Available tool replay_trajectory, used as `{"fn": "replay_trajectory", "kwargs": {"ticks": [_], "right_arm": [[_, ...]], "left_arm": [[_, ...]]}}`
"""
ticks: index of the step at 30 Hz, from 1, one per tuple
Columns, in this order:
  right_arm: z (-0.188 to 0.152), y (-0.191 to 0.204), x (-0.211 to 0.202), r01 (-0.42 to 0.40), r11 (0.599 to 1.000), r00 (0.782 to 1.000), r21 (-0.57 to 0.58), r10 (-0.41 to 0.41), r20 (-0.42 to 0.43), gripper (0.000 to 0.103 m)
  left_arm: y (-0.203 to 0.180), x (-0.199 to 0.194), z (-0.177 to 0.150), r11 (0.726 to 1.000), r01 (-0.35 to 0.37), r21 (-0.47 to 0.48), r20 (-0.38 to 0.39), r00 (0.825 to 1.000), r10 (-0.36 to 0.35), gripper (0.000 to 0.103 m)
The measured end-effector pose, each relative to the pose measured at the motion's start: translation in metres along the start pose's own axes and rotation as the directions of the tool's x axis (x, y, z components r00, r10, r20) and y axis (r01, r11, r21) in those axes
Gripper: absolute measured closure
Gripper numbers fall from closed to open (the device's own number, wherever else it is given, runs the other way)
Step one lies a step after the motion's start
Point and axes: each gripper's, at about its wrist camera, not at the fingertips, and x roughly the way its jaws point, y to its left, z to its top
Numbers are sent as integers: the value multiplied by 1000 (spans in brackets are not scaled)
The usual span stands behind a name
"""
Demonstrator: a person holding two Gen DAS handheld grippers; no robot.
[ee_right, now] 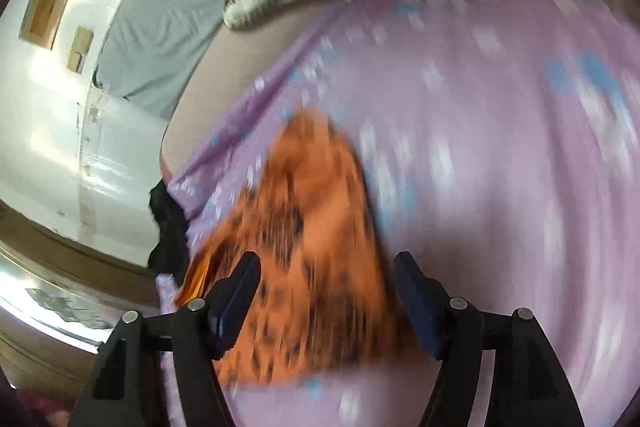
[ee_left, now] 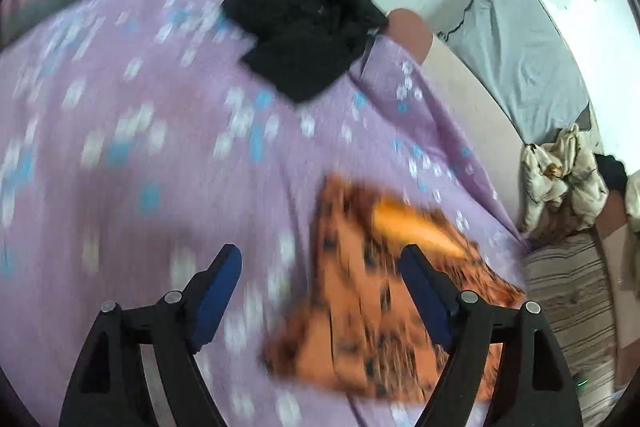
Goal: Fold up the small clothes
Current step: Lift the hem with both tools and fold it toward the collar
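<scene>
Lilac bedsheet point(ee_left: 140, 155) w/ orange garment point(ee_left: 360, 307) spread flat for folding; left gripper point(ee_left: 320, 267) & right gripper point(ee_right: 326, 275) above it, both wide, empty.

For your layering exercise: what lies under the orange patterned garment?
The orange patterned garment lies on a lilac sheet with white and blue flowers, which shows all around it. Whatever is beneath that sheet is covered. Both grippers, left and right, are open above it.

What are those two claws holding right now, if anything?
Nothing. The left claw and right claw both stand open above the orange patterned garment, which lies loose on the purple cloth.
</scene>
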Motion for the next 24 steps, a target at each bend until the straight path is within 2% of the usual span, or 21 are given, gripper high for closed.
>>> {"fn": "replay_trajectory", "kwargs": {"ticks": [2,4,5,7,8,10,11,12,13,14,16,18,22,24], "right_arm": [[-35,-7,10,5,999,997,41,-1,-77,30],[-52,-14,29,-7,994,994,106,18,-112,30],[-56,-14,32,4,991,997,136,7,-78,30],[-50,-5,37,2,989,1000,149,-1,-9,30],[-47,-3,42,-11,985,1000,175,11,1,30],[-43,-4,50,5,972,1000,235,-8,12,29],[-41,-1,52,15,971,999,240,-24,33,30],[-37,5,55,30,976,998,214,-41,49,37],[-36,8,59,43,980,997,196,-53,50,52],[-32,8,66,64,977,997,202,-71,27,91],[-26,5,77,65,970,998,236,-64,-9,91],[-19,16,71,54,978,999,202,-54,-9,92],[-4,75,20,-10,1000,998,22,9,66,93],[-3,96,-9,-39,999,995,-35,42,94,93]], "left_arm": [[0,9,-37,1000,6,-22,-49,999,-7,21],[-4,30,-63,999,-29,-31,-118,993,25,21],[-7,40,-72,998,-49,-44,-138,989,43,21],[-21,44,-73,995,-97,8,-49,994,97,15],[-27,50,-70,993,-116,28,-37,992,117,13],[-31,61,-62,987,-160,-7,-59,986,159,13],[-33,66,-60,986,-165,-7,-56,985,165,18],[-36,71,-54,983,-182,11,-69,981,182,38],[-38,76,-49,984,-176,29,-97,979,178,86],[-39,79,-43,988,-157,15,-127,979,157,86],[-47,71,-29,989,-146,20,-126,981,147,89],[-70,46,-16,991,-106,85,-61,992,112,89],[-105,-10,-2,990,-57,129,55,997,50,90],[-109,-44,-9,991,-25,135,97,995,12,90]]}}
